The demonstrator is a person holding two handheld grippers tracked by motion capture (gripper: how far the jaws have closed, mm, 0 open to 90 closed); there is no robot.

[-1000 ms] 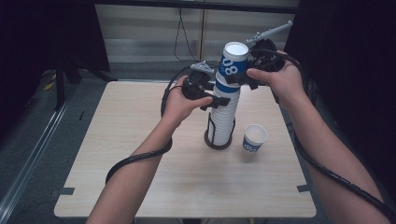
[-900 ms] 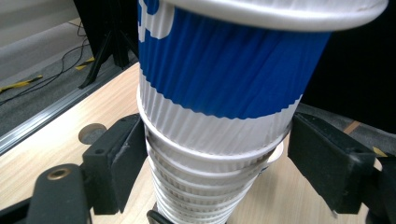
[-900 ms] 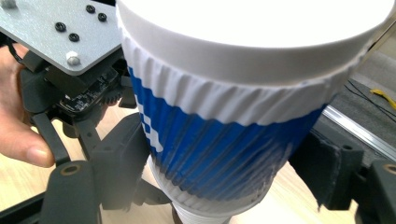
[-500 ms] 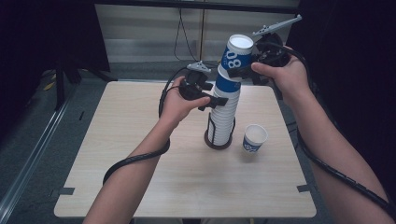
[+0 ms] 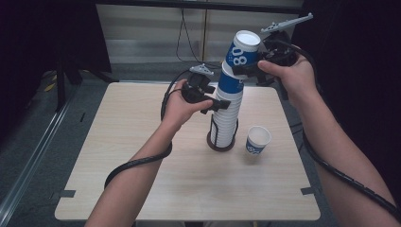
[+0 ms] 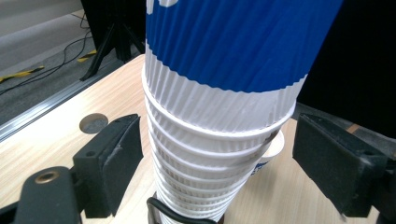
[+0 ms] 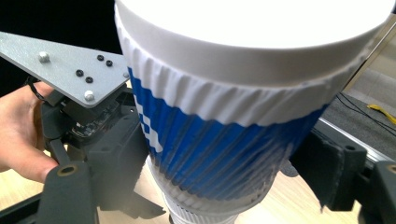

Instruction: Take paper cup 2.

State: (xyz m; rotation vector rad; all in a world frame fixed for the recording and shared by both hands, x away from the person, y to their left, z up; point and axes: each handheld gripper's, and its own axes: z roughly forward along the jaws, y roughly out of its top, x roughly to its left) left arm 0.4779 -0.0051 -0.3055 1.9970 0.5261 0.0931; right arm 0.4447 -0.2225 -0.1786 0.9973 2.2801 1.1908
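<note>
top cup: blue-and-white ribbed paper cup, tilted, partly lifted off the stack, rim up, above table centre-back
cup stack: tall column of nested white ribbed cups, upright in a dark round holder with wire uprights, near table middle
right gripper: raised high at the top cup, held from the right side; hand wrapped around the body, forearm coming in from lower right
right jaws: one on each side of the top cup's blue band, close against it in the right gripper view; contact looks firm, cup appears gripped
left gripper: at mid-height of the cup stack, coming in from the left; left hand curled round it, forearm rising from bottom centre
left jaws: wide apart, one either side of the stack, clear gaps to the cups in the left gripper view, holding nothing
loose cup: single blue-and-white paper cup, upright on the table, just right of the holder
table: light wood top, black cable trailing over it by the left forearm
</note>
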